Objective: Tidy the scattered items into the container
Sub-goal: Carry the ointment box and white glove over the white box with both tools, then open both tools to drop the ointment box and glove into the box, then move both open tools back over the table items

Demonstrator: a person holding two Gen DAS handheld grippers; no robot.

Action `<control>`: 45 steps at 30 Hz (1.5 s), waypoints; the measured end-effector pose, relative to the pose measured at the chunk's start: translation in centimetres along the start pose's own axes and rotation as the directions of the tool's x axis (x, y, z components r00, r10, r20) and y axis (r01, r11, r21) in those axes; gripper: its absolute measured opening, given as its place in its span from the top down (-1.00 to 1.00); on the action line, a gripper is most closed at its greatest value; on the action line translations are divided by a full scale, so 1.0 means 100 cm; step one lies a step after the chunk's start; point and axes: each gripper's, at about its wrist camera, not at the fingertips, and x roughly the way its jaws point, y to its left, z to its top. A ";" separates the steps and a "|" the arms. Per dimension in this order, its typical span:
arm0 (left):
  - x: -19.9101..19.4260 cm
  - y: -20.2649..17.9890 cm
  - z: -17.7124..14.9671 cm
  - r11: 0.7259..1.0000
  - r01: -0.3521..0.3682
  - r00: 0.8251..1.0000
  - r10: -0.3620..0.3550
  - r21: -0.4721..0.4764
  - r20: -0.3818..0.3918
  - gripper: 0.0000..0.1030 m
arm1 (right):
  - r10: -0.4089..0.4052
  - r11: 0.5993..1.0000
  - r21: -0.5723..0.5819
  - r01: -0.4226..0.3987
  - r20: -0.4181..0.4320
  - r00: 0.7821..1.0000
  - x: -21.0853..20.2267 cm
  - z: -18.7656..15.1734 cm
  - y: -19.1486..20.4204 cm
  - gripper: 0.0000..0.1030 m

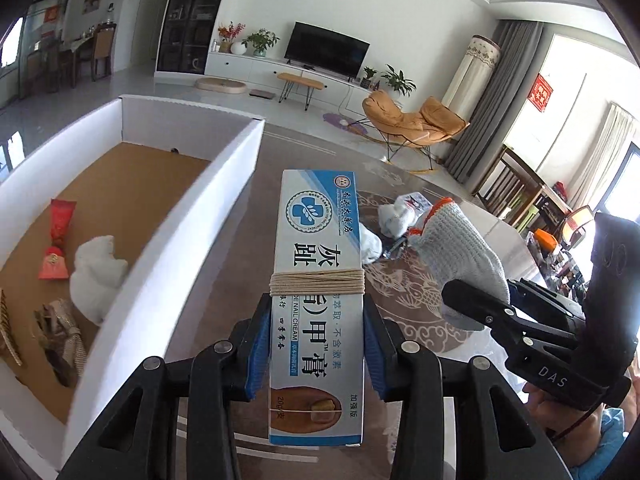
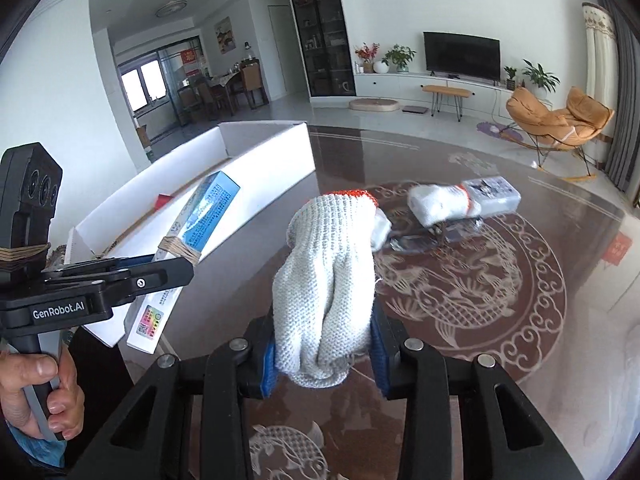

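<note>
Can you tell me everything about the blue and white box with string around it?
The box is long and thin, like cardboard, white with blue edges, a blue cross badge, big dark Chinese letters and the words NAIL CREAM. A toenail picture sits at its near end. Tan string is wound around its middle. The left gripper pinches its long sides with blue pads, holding it up over the table, beside the white container. Its back is blue with small print.
</note>
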 end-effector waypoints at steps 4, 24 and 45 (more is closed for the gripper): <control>-0.014 0.078 0.043 0.987 -0.154 0.987 0.155 -0.046 0.031 0.20 | 0.135 0.987 -0.095 -0.133 0.017 0.991 0.043 0.071 0.073 0.28; 0.086 0.205 0.104 0.920 -0.381 0.914 0.360 -0.093 -0.185 -0.60 | 0.159 0.983 -0.060 -0.176 -0.226 0.961 0.261 0.161 0.151 -0.12; 0.098 -0.083 -0.068 0.962 -0.095 0.955 0.161 0.258 -0.250 -1.00 | -0.285 0.936 0.169 0.310 -0.157 0.946 0.022 -0.099 -0.105 -0.12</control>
